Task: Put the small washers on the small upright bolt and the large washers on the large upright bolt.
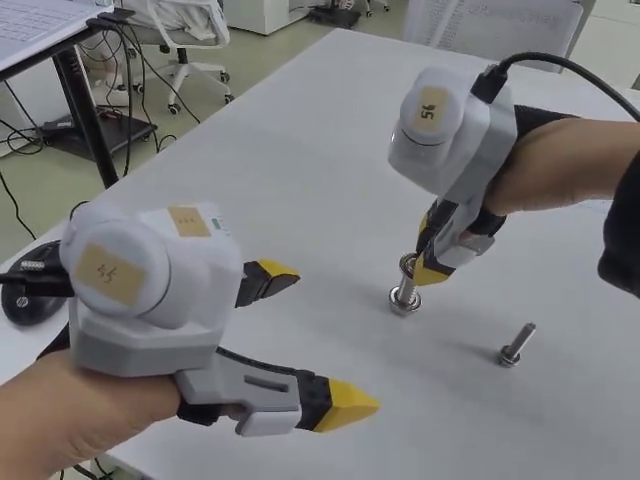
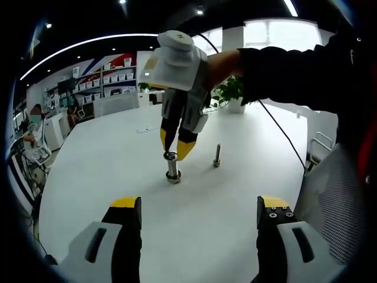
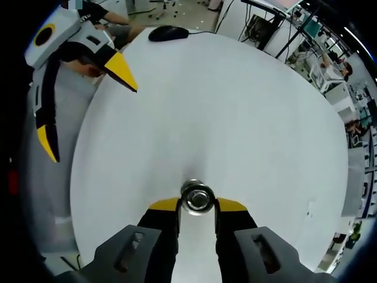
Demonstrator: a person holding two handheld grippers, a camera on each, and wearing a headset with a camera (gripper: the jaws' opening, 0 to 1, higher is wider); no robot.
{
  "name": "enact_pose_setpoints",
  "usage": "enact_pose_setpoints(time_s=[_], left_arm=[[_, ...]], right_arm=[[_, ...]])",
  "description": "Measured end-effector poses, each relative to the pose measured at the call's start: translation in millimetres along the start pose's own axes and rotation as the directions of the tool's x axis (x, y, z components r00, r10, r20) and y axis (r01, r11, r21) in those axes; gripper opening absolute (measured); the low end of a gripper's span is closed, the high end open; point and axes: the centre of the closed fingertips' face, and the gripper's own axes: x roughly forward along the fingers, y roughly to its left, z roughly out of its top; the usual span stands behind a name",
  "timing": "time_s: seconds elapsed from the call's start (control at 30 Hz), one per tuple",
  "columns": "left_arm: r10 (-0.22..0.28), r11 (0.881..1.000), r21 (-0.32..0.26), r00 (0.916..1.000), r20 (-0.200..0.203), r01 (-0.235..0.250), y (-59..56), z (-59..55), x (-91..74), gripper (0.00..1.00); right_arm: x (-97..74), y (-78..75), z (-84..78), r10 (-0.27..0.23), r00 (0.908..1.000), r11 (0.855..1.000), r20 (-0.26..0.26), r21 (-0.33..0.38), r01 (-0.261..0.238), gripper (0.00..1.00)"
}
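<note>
The right claw (image 1: 428,268) pinched a large washer (image 3: 197,196) at the tip of the large upright bolt (image 1: 405,293) on the tabletop (image 1: 300,150), near the small upright bolt (image 1: 515,345). The left claw (image 1: 320,335) hung open and empty. The next move was probably to release the washer squarely, letting it slide down the shaft.

— How many bolts stand on the bench (image 1: 300,150)?
— Two: one large bolt (image 1: 405,292) and one small bolt (image 1: 514,345).
— And washers?
— One washer (image 3: 197,196) that I can make out, at the top of the large bolt.
— Anything else to count?
— Two grippers, the left gripper (image 1: 322,338) and the right gripper (image 1: 431,266), and one mouse (image 1: 25,290) by the bench's edge.
</note>
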Motion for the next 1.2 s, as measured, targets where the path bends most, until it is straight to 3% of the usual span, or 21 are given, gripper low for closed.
enact_pose_setpoints(time_s=[1.2], left_arm=[[-0.004, 1.0, -0.004, 1.0, -0.006, 0.004, -1.5, -1.7, 1.4, 0.8]], right_arm=[[39.1, 5.1, -11.5, 0.065, 0.9969, 0.998, -0.045, 0.016, -0.065, 0.24]])
